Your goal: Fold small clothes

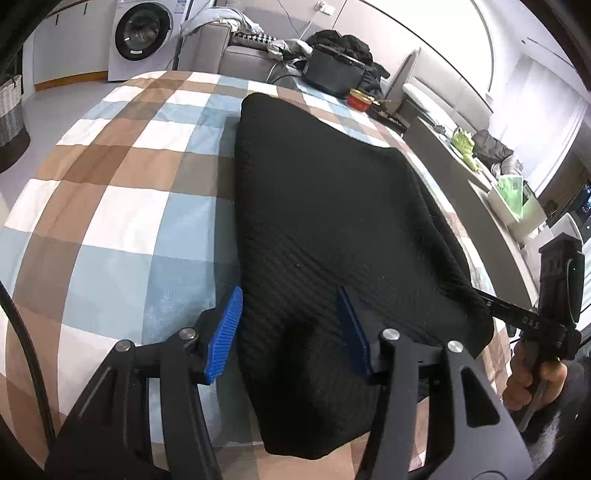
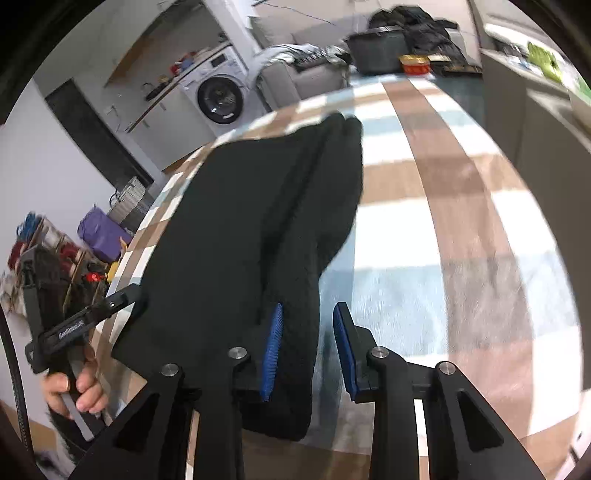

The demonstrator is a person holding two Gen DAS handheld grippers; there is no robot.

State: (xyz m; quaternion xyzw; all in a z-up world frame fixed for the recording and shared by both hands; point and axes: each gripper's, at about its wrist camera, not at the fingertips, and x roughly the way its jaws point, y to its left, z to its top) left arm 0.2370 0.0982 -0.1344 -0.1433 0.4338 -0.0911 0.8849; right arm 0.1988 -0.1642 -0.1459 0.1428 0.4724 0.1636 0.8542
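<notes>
A big checked cover (image 1: 110,166) in blue, brown and white fills most of both views. On it lies a black knitted top (image 1: 325,192), folded long and flat, running from the near edge up the cover toward the far end. Behind the cover stand a grey sofa (image 1: 236,55) and a white washing machine (image 1: 142,35). The left tongs (image 1: 290,295) sit at the near end of the top, about half open. One blue pad is right beside the top's left edge and the other rests in the knit, so the near end lies between them, not squeezed. The right tongs (image 2: 309,308) are at the top's other near corner, open only a little. The top's edge leans on one pad, and a bit of cover shows before the other. A small red tin (image 1: 360,99) sits far back.
</notes>
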